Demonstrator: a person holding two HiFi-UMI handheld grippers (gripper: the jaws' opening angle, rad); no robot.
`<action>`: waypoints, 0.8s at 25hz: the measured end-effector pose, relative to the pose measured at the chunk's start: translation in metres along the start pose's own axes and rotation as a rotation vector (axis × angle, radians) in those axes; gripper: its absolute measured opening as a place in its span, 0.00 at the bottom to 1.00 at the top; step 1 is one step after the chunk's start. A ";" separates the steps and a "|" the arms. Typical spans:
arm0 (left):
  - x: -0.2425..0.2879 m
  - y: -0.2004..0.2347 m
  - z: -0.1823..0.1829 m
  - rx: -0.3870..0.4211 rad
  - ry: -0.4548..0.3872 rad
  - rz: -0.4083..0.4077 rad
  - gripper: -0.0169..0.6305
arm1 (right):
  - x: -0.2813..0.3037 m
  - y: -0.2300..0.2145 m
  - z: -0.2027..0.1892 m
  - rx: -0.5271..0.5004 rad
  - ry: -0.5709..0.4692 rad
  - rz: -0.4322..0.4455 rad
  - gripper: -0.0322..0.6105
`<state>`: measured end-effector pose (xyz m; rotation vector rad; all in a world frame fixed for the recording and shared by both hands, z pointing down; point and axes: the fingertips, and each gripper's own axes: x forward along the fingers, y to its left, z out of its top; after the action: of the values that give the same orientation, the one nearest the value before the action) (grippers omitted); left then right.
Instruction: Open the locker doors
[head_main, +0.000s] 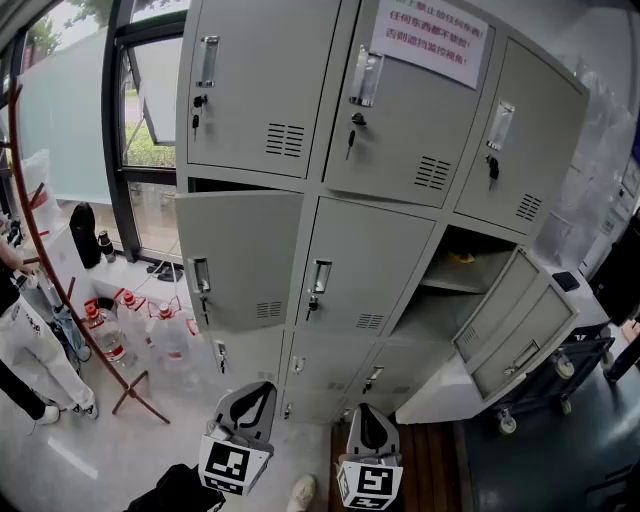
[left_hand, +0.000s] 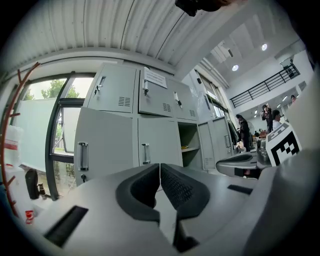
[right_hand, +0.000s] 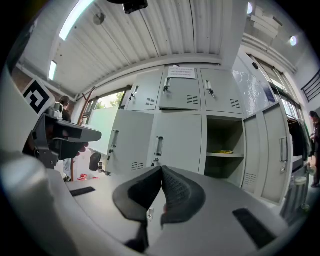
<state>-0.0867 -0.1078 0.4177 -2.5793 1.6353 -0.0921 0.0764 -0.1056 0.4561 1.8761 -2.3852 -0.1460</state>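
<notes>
Jaws on left gripper (left_hand: 160, 167) and right gripper (right_hand: 161, 169) are shut, empty. Some locker doors (head_main: 240, 260) are open; the rest are not.

A tall window (head_main: 150, 120) with a dark frame fills the left, with greenery outside. By its sill stand a black container (head_main: 84, 235) and a smaller bottle (head_main: 105, 245) just beside it. Below, on the pale floor (head_main: 90, 450), several clear plastic bottles (head_main: 165, 335) with red caps cluster together, next to a red metal stand (head_main: 40, 260) of curved tubes. A person (head_main: 30, 350) in white trousers stands at the left edge. At the right sits a dark cart (head_main: 575, 358) on castors. A white paper notice (head_main: 428, 38) bears red print. A small yellow thing (head_main: 462, 258) lies on a shelf (head_main: 450, 283). Far off in the hall, people (left_hand: 243, 131) stand under round ceiling lights (left_hand: 235, 67) and a railed balcony (left_hand: 265, 85)
</notes>
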 end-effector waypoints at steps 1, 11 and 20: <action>0.001 0.000 0.001 0.000 -0.003 -0.001 0.07 | 0.001 0.000 0.001 0.000 -0.001 0.002 0.07; 0.029 0.009 0.009 0.013 -0.005 0.021 0.07 | 0.035 -0.008 0.015 0.000 -0.026 0.034 0.07; 0.059 0.029 0.016 0.016 0.006 0.089 0.07 | 0.093 -0.004 0.030 -0.009 -0.055 0.130 0.07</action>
<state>-0.0859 -0.1728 0.3990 -2.4923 1.7415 -0.1074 0.0542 -0.1962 0.4276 1.7284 -2.5287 -0.1999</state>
